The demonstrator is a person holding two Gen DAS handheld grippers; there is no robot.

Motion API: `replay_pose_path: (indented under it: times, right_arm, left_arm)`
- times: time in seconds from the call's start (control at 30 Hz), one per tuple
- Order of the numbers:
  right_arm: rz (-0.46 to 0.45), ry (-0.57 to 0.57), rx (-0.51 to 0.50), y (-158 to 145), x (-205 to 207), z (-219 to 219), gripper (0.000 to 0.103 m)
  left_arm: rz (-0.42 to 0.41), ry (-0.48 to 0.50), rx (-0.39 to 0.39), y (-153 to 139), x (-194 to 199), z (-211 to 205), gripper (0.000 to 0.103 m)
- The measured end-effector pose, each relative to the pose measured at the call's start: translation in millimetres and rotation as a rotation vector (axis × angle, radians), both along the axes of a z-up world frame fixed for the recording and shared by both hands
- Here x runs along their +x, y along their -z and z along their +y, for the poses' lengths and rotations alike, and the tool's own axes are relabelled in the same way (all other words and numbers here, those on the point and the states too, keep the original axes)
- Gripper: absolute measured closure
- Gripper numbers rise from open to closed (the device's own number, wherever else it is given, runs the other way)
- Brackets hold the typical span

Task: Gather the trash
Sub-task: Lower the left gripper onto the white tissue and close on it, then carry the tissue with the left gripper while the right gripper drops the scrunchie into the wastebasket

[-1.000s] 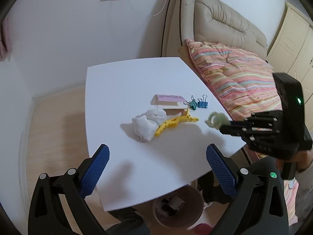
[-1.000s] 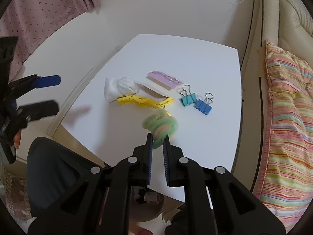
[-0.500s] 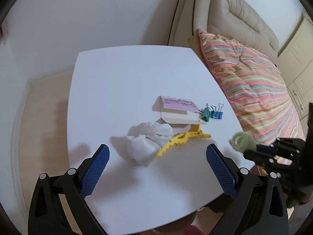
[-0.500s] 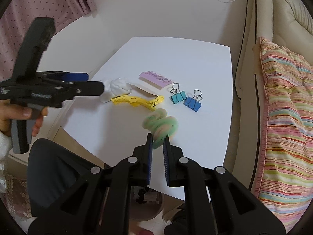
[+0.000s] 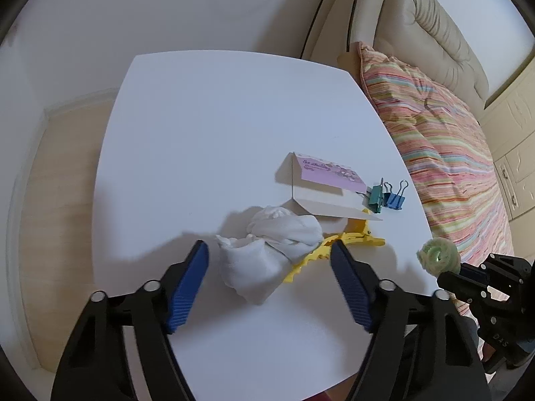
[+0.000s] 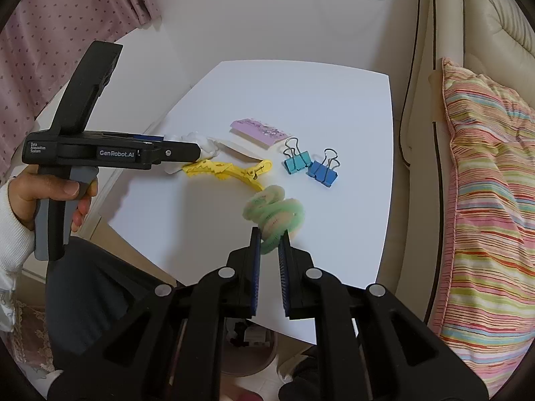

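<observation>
The crumpled white tissue (image 5: 271, 252) lies on the white table (image 5: 214, 140), directly ahead of the left gripper (image 5: 269, 284), whose blue pads stand wide apart on either side of it without touching. A yellow hair clip (image 5: 337, 244) sits against the tissue's right side. Off to the right, the right gripper (image 6: 270, 257) pinches a green fuzzy coil (image 6: 276, 215) held above the table's near edge.

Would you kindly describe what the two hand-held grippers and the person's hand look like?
Both the left hand-held gripper and the right hand-held gripper are matte black with silver pivot screws and ribbed blue finger pads. The left one has a grey handle and white "GenRobot.AI" lettering. The left hand wears a white knit sleeve.
</observation>
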State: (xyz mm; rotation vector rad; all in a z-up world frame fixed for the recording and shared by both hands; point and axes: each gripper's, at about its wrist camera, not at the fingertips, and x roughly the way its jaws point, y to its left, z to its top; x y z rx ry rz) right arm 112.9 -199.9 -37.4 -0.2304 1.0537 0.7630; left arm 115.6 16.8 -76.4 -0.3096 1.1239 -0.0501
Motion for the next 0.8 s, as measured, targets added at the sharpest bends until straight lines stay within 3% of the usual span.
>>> replay_pose_path:
  times: [0.03, 0.07, 0.1, 0.3, 0.8]
  right_arm:
    - [0.0, -0.001, -0.001, 0, 0, 1, 0.093]
    - [0.001, -0.002, -0.001, 1, 0, 1, 0.093]
    - [0.001, -0.003, -0.001, 1, 0, 1, 0.093]
    - [0.002, -0.006, -0.004, 4, 1, 4, 0.093]
    - [-0.021, -0.014, 0.006, -2, -4, 5, 0.093]
  left_arm:
    - [0.001, 0.002, 0.003, 1, 0, 1, 0.039]
    - [0.004, 0.006, 0.003, 2, 0, 1, 0.05]
    - [0.008, 0.007, 0.009, 2, 0, 0, 0.054]
    - [-0.002, 0.021, 0.021, 2, -1, 1, 0.071]
    - [-0.086, 0.068, 0.131, -26, -27, -7, 0.074]
